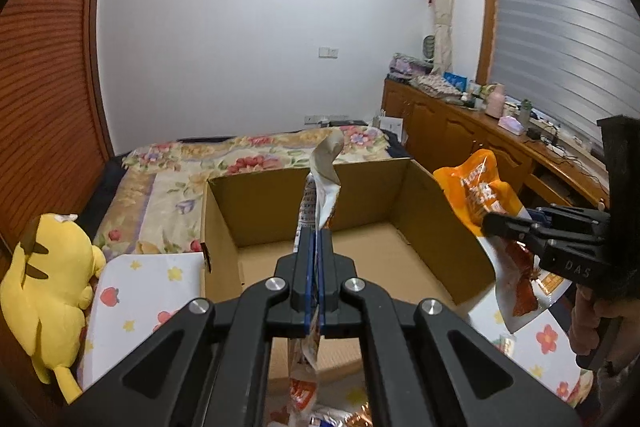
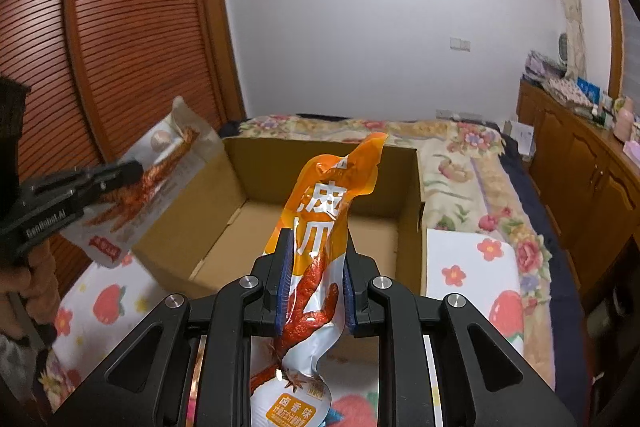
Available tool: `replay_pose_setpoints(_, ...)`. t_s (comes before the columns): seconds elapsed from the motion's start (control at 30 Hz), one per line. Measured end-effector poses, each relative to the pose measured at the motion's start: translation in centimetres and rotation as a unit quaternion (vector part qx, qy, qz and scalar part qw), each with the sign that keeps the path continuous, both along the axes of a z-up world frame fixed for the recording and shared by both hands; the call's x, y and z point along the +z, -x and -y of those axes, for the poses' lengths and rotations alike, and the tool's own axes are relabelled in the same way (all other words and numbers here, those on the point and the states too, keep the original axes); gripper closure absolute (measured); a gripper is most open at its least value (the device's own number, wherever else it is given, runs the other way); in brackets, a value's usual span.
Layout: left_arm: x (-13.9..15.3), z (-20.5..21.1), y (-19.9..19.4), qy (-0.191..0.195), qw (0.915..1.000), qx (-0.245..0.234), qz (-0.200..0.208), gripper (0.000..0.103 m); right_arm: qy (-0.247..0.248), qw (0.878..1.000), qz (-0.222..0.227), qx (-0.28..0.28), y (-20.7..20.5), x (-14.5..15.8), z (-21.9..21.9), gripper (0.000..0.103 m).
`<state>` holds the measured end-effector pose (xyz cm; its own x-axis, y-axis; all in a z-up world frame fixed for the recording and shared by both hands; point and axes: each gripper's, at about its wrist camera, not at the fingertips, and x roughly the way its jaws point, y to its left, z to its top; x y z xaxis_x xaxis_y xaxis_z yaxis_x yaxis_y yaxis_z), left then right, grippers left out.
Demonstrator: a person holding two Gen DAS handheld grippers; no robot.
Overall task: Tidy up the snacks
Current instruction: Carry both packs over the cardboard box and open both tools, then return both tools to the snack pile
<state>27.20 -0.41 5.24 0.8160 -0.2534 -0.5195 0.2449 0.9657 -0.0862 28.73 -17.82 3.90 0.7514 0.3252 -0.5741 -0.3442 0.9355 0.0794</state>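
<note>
An open empty cardboard box [image 1: 360, 259] [image 2: 320, 227] sits on the bed. My left gripper [image 1: 316, 239] is shut on a white chicken-feet snack pack [image 1: 324, 183], held edge-on above the box's near side; the same pack [image 2: 168, 167] shows at the left of the right wrist view, over the box's left wall. My right gripper [image 2: 316, 247] is shut on an orange chicken-feet snack pack [image 2: 324, 219], held above the box's near edge; in the left wrist view that pack [image 1: 480, 195] hangs over the box's right wall.
A yellow plush toy [image 1: 48, 279] lies at the left. A fruit-print sheet [image 1: 136, 291] [image 2: 472, 267] covers the bed around the box. More snack packs [image 1: 320, 415] lie below my left gripper. A wooden cabinet [image 1: 480, 135] runs along the right, a slatted wardrobe [image 2: 100, 47] on the left.
</note>
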Motion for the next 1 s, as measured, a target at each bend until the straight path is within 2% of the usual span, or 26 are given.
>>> replay_pose_setpoints(0.17, -0.2, -0.3, -1.8, 0.03, 0.9994, 0.004, -0.014, 0.103, 0.004, 1.0, -0.021, -0.022, -3.0, -0.9, -0.5, 0.084)
replay_pose_setpoints(0.37, -0.1, 0.7, -2.6, 0.014, 0.9998, 0.004, -0.012, 0.103, -0.01, 0.998, -0.045, -0.043, -4.4, -2.3, -0.6, 0.083)
replay_pose_setpoints(0.6, -0.4, 1.3, -2.9, 0.002, 0.9998, 0.0, -0.018, 0.102, 0.001, 0.997, -0.056, -0.046, -5.0, -3.2, -1.2, 0.083)
replay_pose_setpoints(0.67, -0.3, 1.5, -2.8, -0.006, 0.9999, 0.0, -0.016, 0.1, 0.0, 0.997, -0.057, -0.042, -4.9, -3.2, -1.3, 0.079)
replay_pose_setpoints(0.73, -0.2, 1.7, -2.7, -0.009, 0.9999, -0.002, -0.015, 0.098, -0.002, 0.997, -0.06, -0.04, -4.9, -3.3, -1.5, 0.07)
replay_pose_setpoints(0.8, -0.2, 1.5, -2.8, -0.007, 0.9999, -0.002, -0.014, 0.093, 0.0, 0.998, -0.058, -0.035, -4.8, -3.3, -1.6, 0.066)
replay_pose_setpoints(0.87, -0.2, 1.3, -2.7, -0.002, 0.9999, -0.002, -0.012, 0.08, -0.002, 0.998, -0.054, -0.025, -4.7, -3.3, -1.6, 0.057)
replay_pose_setpoints(0.93, -0.2, 1.1, -2.5, 0.003, 0.9999, -0.003, -0.012, 0.076, -0.007, 0.998, -0.052, -0.021, -4.5, -3.3, -1.6, 0.051)
replay_pose_setpoints(1.0, -0.2, 0.9, -2.1, 0.005, 0.9999, -0.005, -0.012, 0.074, -0.018, 0.999, -0.049, -0.013, -4.1, -3.0, -1.6, 0.051)
